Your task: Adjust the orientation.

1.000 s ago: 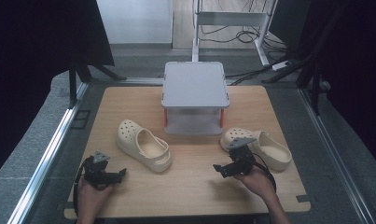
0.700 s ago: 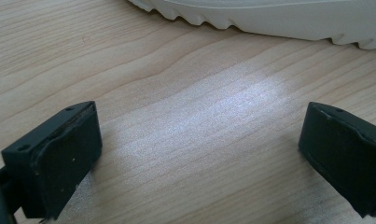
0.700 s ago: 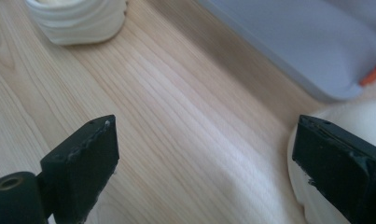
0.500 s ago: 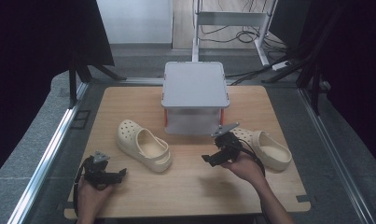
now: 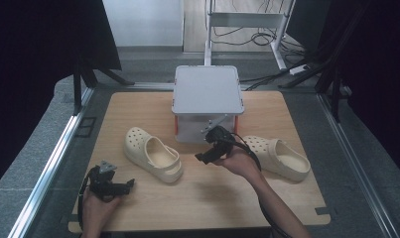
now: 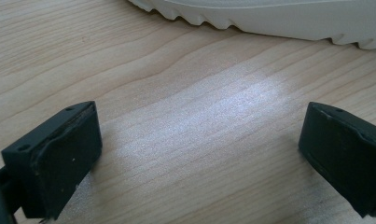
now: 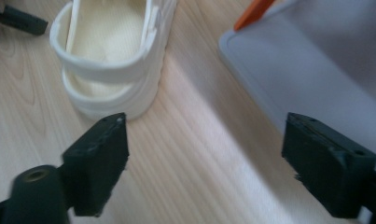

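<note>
High view: right gripper (image 5: 203, 157), jaws wide, just been closing, empty, faces the left clog (image 5: 153, 154) lying heel-first just beside it on the table (image 5: 287, 114), long axis diagonal.

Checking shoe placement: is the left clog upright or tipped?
Upright: the left clog rests sole-down on the table, opening facing up.

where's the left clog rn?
High view: the left clog lies left of centre on the table, just front-left of the grey shelf, between the two grippers.
</note>
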Motion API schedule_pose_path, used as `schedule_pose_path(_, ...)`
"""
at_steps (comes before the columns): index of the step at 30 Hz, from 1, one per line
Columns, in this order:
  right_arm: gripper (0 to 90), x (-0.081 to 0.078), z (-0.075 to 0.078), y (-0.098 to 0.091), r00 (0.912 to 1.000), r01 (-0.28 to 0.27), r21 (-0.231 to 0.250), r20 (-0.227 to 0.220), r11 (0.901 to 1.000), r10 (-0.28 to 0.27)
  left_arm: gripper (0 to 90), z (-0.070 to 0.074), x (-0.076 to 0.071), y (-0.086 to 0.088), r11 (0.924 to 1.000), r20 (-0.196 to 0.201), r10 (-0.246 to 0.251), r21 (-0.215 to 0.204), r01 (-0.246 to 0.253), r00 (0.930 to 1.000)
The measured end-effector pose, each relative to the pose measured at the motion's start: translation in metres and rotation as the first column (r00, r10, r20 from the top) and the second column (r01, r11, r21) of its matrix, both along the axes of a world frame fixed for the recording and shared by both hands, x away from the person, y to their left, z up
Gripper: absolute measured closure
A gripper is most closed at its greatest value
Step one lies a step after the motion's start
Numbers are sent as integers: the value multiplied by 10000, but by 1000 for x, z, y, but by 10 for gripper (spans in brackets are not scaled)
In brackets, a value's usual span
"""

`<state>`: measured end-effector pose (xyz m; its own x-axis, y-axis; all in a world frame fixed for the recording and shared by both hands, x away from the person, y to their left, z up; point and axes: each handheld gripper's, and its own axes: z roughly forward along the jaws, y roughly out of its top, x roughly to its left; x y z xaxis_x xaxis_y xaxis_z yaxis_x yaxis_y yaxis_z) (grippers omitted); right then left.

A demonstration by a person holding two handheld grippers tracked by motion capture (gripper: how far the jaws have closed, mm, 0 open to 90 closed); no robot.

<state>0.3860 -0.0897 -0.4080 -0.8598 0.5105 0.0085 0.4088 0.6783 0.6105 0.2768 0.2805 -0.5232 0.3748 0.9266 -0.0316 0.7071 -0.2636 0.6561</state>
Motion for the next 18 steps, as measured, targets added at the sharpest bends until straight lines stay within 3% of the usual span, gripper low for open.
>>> schedule_pose_path(9, 273, 18, -6, 43, 9995, -307, -133, -33, 9994, 307, 0, 0, 0, 0, 10000, -9, -21, 11, 21, 10000)
schedule_pose_path(18, 352, 29, -16, 89, 9971, -638, -89, -421, 9979, 634, 0, 0, 0, 0, 10000, -21, -21, -34, 21, 10000)
